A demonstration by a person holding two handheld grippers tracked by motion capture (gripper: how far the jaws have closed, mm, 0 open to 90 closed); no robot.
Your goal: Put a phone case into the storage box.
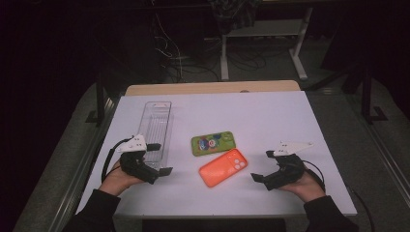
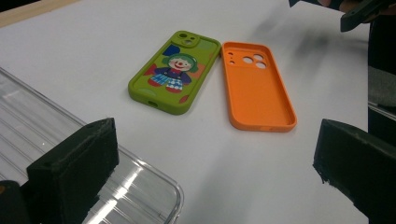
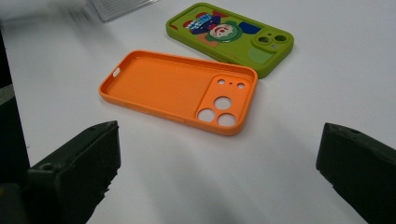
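Orange phone case (image 1: 223, 167) lies inside-up mid-bench (image 1: 270, 116), its top corner just beside the green clown case (image 1: 213, 143). Left claw (image 1: 160, 158) wide, empty, over the clear tray's (image 1: 157, 126) near end. Right claw (image 1: 261, 166) wide, empty, near the orange case.

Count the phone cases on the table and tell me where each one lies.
2. The green phone case, printed side up, lies mid-table. The orange phone case, hollow side up, lies just in front of it, nearer the person. Both sit right of the clear tray. None seems hidden.
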